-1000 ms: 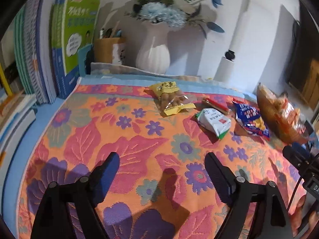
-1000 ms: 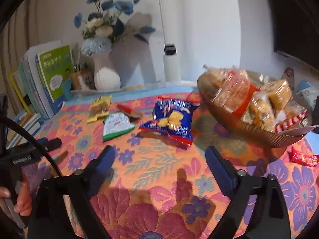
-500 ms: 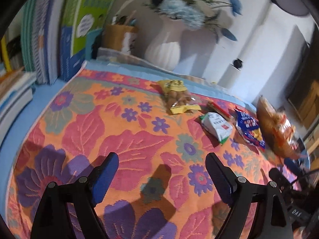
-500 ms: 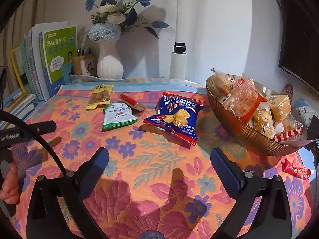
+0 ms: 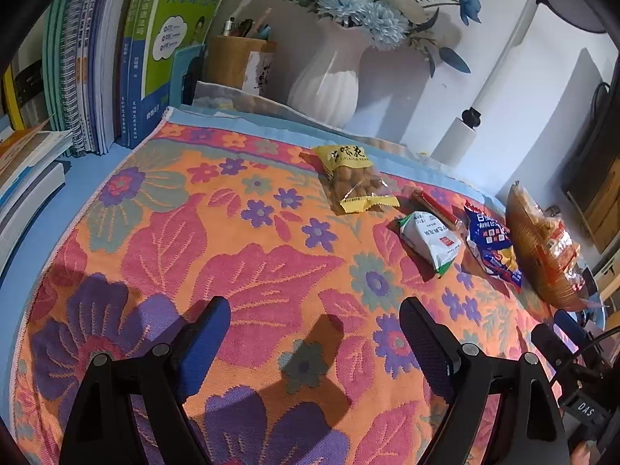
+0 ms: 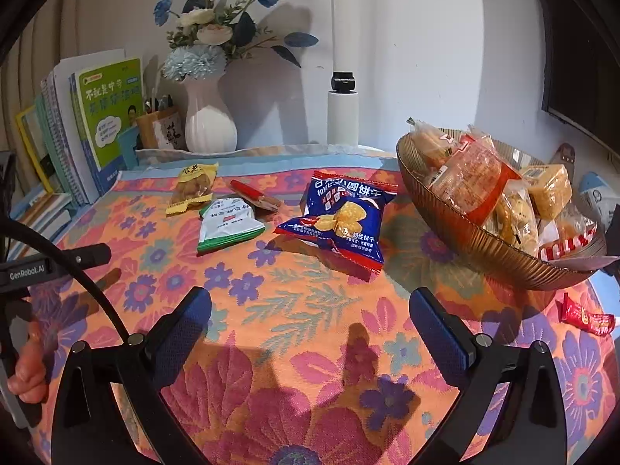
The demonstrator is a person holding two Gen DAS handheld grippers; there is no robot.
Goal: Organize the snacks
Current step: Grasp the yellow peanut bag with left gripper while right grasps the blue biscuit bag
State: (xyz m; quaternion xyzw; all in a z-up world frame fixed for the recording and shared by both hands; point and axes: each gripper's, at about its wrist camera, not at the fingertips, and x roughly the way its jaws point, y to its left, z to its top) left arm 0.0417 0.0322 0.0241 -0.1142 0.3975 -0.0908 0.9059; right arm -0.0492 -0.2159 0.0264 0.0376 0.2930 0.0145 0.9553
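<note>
A home study corner: upright schoolbooks [image 6: 104, 124], a white ribbed vase of blue flowers [image 6: 210, 116], a bright floral woven tablecloth [image 6: 310, 310].

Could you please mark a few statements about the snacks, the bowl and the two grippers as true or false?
1. The blue biscuit packet lies inside the ribbed amber bowl. False: it lies on the floral cloth, left of the bowl.
2. The right gripper is open and holds nothing. True.
3. The yellow peanut packet is nearer the white ribbed vase than the white-and-green packet is. True.
4. The left gripper is shut on a packet. False: it is open and empty.
5. A small red wrapped snack lies on the cloth near the bowl. True.
</note>
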